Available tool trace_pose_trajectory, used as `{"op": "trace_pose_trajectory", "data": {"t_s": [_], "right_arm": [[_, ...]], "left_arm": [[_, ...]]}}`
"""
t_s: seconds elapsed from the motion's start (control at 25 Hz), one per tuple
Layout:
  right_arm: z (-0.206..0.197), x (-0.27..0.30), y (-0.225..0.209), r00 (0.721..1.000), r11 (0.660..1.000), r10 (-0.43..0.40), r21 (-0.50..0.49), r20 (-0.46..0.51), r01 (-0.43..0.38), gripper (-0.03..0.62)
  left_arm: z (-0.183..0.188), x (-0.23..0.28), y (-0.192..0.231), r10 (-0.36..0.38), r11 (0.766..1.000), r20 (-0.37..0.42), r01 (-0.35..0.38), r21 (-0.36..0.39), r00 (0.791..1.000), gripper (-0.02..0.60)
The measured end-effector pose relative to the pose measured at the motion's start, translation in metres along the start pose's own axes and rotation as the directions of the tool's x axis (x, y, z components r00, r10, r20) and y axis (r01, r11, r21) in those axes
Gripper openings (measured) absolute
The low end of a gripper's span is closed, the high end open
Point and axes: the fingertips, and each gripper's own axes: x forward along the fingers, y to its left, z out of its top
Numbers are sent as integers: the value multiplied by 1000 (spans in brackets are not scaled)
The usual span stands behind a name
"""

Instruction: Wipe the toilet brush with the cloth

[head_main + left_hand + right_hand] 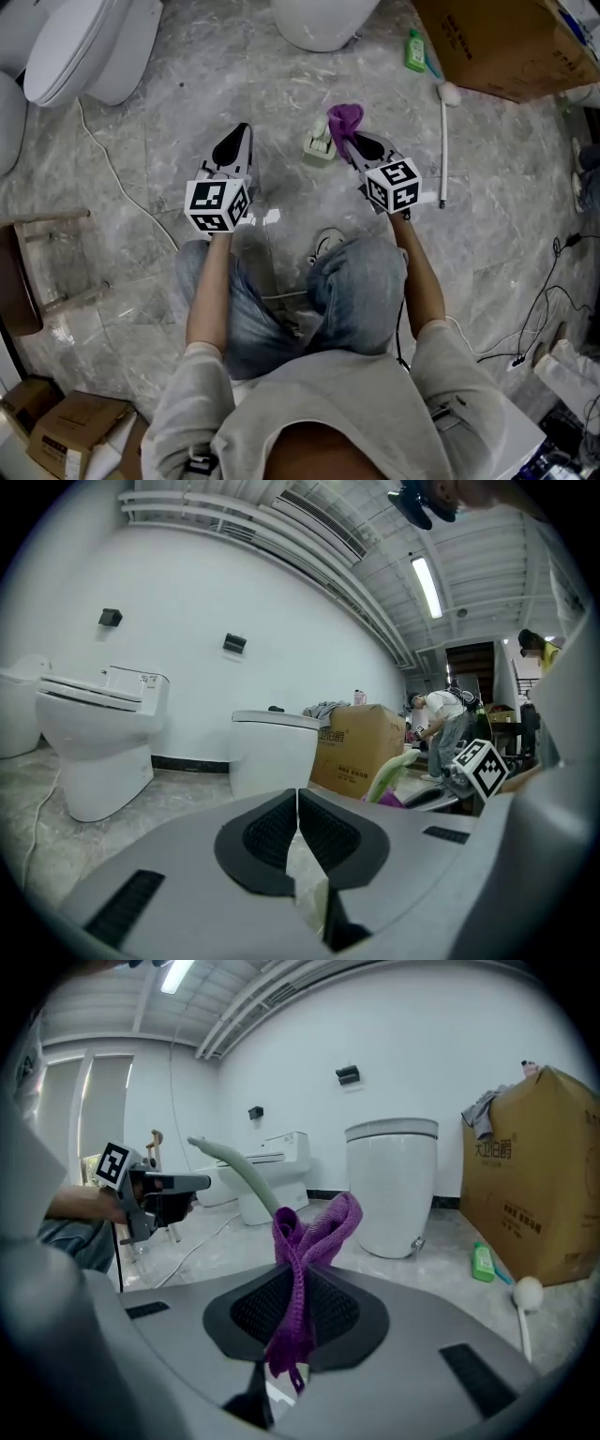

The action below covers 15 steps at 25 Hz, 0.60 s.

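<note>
A toilet brush with a pale green handle (321,143) stands in its holder on the marble floor between my two grippers. The handle shows as a curved green stem (234,1171) in the right gripper view and pokes up (389,775) in the left gripper view. My right gripper (361,147) is shut on a purple cloth (343,120), just right of the brush. The cloth (314,1227) bunches above the pinched pads of the right gripper (300,1274). My left gripper (234,142) is left of the brush, apart from it. Its jaws (298,794) are shut and hold nothing.
A white long-handled tool with a ball end (443,141) lies on the floor at right, near a green bottle (415,52) and a cardboard box (497,42). White toilets (89,47) (319,23) stand at the far side. A wooden stool (47,262) and a cable (122,187) are at left.
</note>
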Motion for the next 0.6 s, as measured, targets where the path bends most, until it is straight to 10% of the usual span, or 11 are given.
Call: {"op": "trace_pose_trajectory", "data": {"t_s": [0.6], "right_arm": [[-109,48,-10,978,989,23,149,-207,9,69]], "left_arm": [[-9,-5,9,13,1000,-27,-13,8,1000,23]]}}
